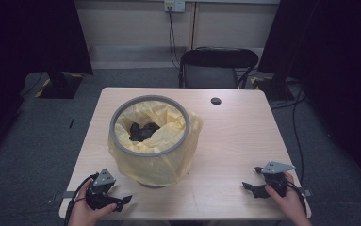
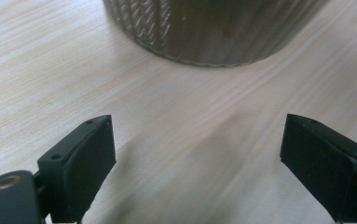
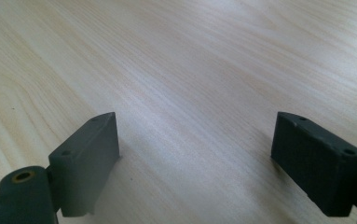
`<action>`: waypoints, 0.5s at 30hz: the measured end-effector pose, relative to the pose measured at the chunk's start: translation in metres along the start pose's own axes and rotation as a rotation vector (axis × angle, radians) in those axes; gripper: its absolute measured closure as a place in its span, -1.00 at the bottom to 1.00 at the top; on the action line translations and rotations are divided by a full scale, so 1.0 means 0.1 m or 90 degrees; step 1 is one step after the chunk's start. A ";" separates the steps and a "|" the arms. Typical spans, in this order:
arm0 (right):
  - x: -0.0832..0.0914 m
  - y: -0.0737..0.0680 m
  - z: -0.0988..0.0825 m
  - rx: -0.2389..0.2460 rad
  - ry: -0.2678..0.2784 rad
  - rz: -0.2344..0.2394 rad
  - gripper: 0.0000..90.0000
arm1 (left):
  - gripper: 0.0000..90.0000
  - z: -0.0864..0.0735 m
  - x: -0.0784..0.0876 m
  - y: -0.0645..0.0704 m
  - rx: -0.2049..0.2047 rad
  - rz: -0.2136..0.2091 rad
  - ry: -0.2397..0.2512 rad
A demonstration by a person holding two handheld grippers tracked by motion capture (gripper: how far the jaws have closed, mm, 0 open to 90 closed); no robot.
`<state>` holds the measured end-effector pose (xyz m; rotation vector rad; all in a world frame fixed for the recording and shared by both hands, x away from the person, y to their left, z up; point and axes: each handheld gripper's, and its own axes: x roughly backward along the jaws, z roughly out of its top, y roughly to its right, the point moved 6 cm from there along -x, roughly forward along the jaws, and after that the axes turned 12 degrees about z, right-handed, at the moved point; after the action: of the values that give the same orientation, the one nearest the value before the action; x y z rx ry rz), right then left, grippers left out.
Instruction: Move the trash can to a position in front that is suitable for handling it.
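Observation:
A round bin [image 1: 150, 141] lined with a yellow bag stands in the middle of the wooden table [image 1: 234, 136]. A grey ring [image 1: 117, 117] holds the bag at the rim, and something dark [image 1: 143, 131] lies inside. My left gripper [image 1: 124, 201] rests at the table's front left corner, open, with nothing between its jaws. Its own view looks across bare wood at the bin's ribbed base [image 2: 213, 32]. My right gripper [image 1: 249, 188] sits at the front right, open and empty, over bare tabletop [image 3: 190, 70].
A cable hole [image 1: 216, 100] is in the table's far edge. A black chair [image 1: 216, 68] stands behind the table. Dark stands [image 1: 58, 80] flank the table on the grey carpet.

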<state>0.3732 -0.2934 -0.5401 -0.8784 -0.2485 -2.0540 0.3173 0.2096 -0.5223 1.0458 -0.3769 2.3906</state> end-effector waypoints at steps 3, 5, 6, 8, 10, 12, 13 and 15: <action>0.00 0.00 0.00 -0.001 0.000 0.000 -0.69 | -0.78 0.03 0.05 0.02 0.003 -0.013 -0.004; 0.00 0.00 0.00 -0.001 0.000 0.000 -0.69 | -0.78 0.07 0.09 0.04 0.012 -0.020 -0.001; 0.00 0.00 0.00 -0.001 0.000 0.000 -0.69 | -0.78 0.09 0.10 0.05 0.016 -0.022 0.002; 0.00 0.00 0.00 -0.001 0.000 0.000 -0.69 | -0.77 0.15 0.14 0.08 0.019 -0.028 0.013; 0.00 0.00 0.00 -0.001 0.000 0.000 -0.69 | -0.75 0.17 0.15 0.08 0.018 -0.029 0.015; 0.00 0.00 0.00 -0.001 0.000 0.000 -0.69 | -0.75 0.20 0.17 0.09 0.020 -0.027 0.019; 0.00 0.00 0.00 -0.001 0.000 0.000 -0.69 | -0.74 0.22 0.17 0.09 0.021 -0.028 0.023; 0.00 0.00 0.00 0.001 0.000 0.000 -0.69 | -0.70 0.25 0.20 0.09 0.025 -0.025 0.026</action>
<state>0.3729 -0.2939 -0.5401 -0.8770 -0.2490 -2.0540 0.3162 0.1971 -0.4914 1.0101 -0.2936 2.3891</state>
